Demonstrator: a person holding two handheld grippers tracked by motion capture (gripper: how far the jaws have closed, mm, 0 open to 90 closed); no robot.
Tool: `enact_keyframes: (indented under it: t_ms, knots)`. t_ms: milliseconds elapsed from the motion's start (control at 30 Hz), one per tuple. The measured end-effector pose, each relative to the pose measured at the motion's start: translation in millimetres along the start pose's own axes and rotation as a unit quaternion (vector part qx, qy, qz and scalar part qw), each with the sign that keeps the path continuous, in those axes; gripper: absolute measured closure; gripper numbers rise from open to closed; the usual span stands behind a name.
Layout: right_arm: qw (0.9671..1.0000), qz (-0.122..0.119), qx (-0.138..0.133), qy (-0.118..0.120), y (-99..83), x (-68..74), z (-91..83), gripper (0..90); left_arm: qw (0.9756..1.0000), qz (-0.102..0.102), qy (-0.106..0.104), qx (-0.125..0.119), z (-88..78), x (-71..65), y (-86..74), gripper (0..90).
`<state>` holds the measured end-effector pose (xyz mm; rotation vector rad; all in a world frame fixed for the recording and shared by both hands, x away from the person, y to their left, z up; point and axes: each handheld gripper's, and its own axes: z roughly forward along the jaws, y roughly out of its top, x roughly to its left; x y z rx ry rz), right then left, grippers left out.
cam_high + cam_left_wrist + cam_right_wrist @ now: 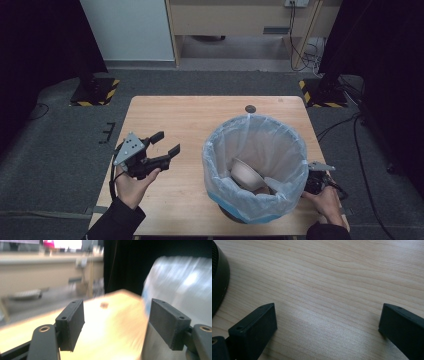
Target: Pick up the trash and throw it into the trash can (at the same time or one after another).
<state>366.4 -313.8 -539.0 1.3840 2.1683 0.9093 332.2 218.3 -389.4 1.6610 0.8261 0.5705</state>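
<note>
Both grippers are sitting wide open and empty, left gripper (167, 144) at frame left, right gripper (320, 182) at lower right beside the bagged bin (255, 165), so I'm guessing a careless swing is risking tipping it off the desk (185, 115).

A light wooden table (185, 125) carries a plastic-lined bin (255, 167).

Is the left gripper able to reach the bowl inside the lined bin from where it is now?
Probably yes: the left gripper has open jaws, the bin is open-topped, and bare table lies between. It must go over the rim to the bowl.
</note>
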Motion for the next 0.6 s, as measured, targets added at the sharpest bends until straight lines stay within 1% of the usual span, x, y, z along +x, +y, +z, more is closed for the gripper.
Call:
enact_keyframes:
  t_ms: [33,67,100,133,167,233,267,333,367,400,433,467,500,533,567,600]
  knots:
    - [1.0,0.0,0.0,0.0,0.0,0.0,0.0,1.8,0.9995,0.0,0.009,0.029,1.5,5.1,-14.6,26.6]
    - [1.0,0.0,0.0,0.0,0.0,0.0,0.0,1.8,0.9981,-0.003,0.015,0.059,2.7,10.4,-29.1,25.0]
    - [1.0,0.0,0.0,0.0,0.0,0.0,0.0,1.8,0.9955,-0.014,0.023,0.091,4.0,16.6,-46.4,24.4]
    - [1.0,0.0,0.0,0.0,0.0,0.0,0.0,1.8,0.9932,-0.02,0.026,0.111,4.7,20.6,-57.3,24.2]
    - [1.0,0.0,0.0,0.0,0.0,0.0,0.0,1.8,0.9905,-0.022,0.03,0.133,5.6,24.4,-66.9,24.2]
    - [1.0,0.0,0.0,0.0,0.0,0.0,0.0,1.8,0.9835,-0.016,0.045,0.174,6.7,31.2,-80.3,24.3]
    - [1.0,0.0,0.0,0.0,0.0,0.0,0.0,1.8,0.9806,-0.016,0.053,0.188,6.9,34.0,-85.4,24.1]
    - [1.0,0.0,0.0,0.0,0.0,0.0,0.0,1.8,0.9753,-0.022,0.063,0.21,8.4,39.5,-94.6,22.7]
    - [1.0,0.0,0.0,0.0,0.0,0.0,0.0,1.7,0.9753,-0.022,0.063,0.21,8.4,39.5,-94.6,22.4]
    - [1.0,0.0,0.001,0.001,0.1,0.0,0.0,1.6,0.9699,-0.027,0.071,0.231,9.7,45.3,-102.6,21.2]
    - [1.0,0.0,0.001,0.001,0.1,-0.1,0.0,1.6,0.9666,-0.03,0.073,0.244,10.2,48.2,-106.2,20.9]
    - [1.0,0.0,0.001,0.001,0.1,-0.1,-0.1,1.6,0.9638,-0.033,0.075,0.254,10.8,50.8,-109.6,20.7]
    - [1.0,0.0,0.001,0.002,0.1,-0.1,0.0,1.6,0.9638,-0.033,0.075,0.254,10.8,50.8,-109.6,20.2]
    - [1.0,0.0,0.001,0.002,0.1,-0.1,-0.1,1.5,0.9582,-0.03,0.079,0.273,11.0,55.6,-114.0,20.1]
    - [1.0,0.0,0.001,0.002,0.1,-0.2,0.0,1.5,0.9566,-0.03,0.082,0.278,10.9,57.5,-114.9,19.5]
    - [1.0,0.0,0.001,0.002,0.2,-0.3,0.0,1.5,0.9566,-0.03,0.082,0.278,10.9,57.5,-114.9,19.0]
